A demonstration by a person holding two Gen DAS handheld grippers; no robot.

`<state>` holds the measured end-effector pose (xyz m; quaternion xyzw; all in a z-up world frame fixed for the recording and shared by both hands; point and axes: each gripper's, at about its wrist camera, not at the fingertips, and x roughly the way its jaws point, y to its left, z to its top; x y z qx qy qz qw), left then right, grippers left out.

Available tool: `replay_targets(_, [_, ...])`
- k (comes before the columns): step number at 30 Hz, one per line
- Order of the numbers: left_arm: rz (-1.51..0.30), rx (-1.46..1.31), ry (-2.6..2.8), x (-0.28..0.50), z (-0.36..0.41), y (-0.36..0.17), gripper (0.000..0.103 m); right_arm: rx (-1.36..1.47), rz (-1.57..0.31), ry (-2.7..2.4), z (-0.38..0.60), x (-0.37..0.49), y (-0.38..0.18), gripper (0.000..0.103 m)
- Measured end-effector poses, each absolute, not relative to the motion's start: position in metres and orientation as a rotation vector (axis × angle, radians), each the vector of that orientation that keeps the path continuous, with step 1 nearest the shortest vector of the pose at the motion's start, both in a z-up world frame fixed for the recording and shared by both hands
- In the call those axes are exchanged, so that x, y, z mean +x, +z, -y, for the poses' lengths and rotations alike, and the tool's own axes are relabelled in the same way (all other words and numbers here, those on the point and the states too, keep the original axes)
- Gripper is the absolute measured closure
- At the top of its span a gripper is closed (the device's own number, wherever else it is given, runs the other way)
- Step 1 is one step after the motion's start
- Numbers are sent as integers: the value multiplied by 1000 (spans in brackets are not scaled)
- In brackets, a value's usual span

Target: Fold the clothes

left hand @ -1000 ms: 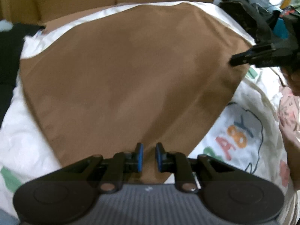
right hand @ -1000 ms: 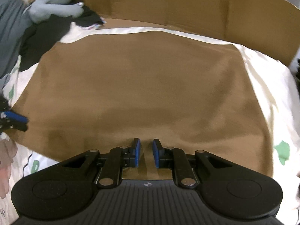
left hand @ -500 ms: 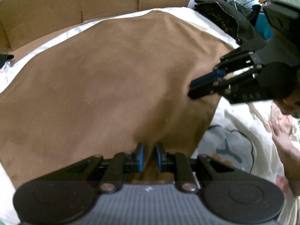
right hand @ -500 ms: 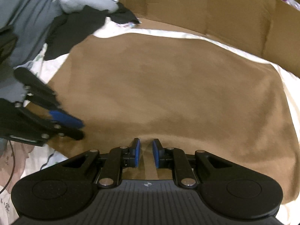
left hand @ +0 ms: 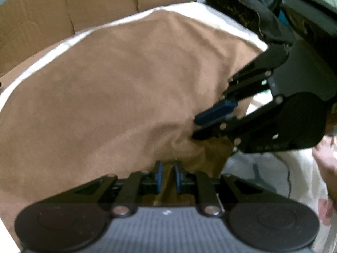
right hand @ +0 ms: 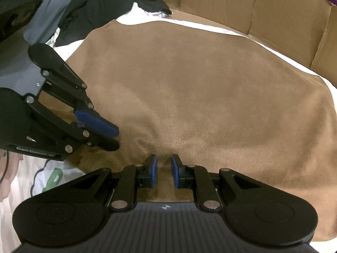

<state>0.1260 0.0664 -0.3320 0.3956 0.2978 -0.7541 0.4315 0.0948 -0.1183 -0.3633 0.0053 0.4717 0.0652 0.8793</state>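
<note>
A brown garment [left hand: 115,84] [right hand: 200,94] lies spread on a white printed sheet [right hand: 52,179]. My left gripper [left hand: 167,168] has a fold of its near edge between the blue pads, and its jaws are closing on it. Close to its right, my right gripper [left hand: 195,128] comes in from the side. In the right wrist view, my right gripper [right hand: 163,164] is shut on a pinch of the same near edge. My left gripper [right hand: 117,137] sits just to its left. The cloth puckers into a ridge between the two.
Cardboard walls [left hand: 94,6] [right hand: 273,10] stand along the far side. A pile of dark and grey clothes [right hand: 94,14] lies at the far left, and a dark bundle [left hand: 242,12] at the far right. A person's hand [left hand: 324,158] shows at the right edge.
The two grippers have drawn together along the near edge, each holding the brown garment. The cloth between them has bunched into a ridge. The left pads have narrowed slightly.
</note>
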Motion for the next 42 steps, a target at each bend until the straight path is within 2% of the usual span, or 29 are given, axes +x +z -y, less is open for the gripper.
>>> replay_targets(6, [-684, 968, -1932, 108, -65, -326, 91, 7, -917, 111, 121, 86, -348, 82])
replay_targets(11, [-671, 1048, -1936, 101, -67, -343, 91, 1, -966, 106, 124, 82, -361, 81])
replay_targets(13, [-668, 1053, -1934, 100, -70, -346, 87, -8, -964, 112, 126, 78, -365, 81])
replay_targets(15, [-662, 1053, -1940, 99, -75, -347, 84, -9, -961, 115, 130, 74, -365, 79])
replay_targets(17, [-638, 1070, -1943, 99, -80, -347, 84, -14, -961, 108, 135, 69, -364, 71])
replay_targets(19, [-623, 1083, -1937, 102, -85, -347, 83, -25, -960, 95, 140, 63, -363, 70])
replay_targets(37, [-775, 1068, -1725, 176, -109, -343, 83, -10, -988, -102, 221, 35, -361, 70])
replay_targets(42, [-813, 1011, -1682, 194, -122, -333, 83, 0, -931, -147, 229, 37, -350, 70])
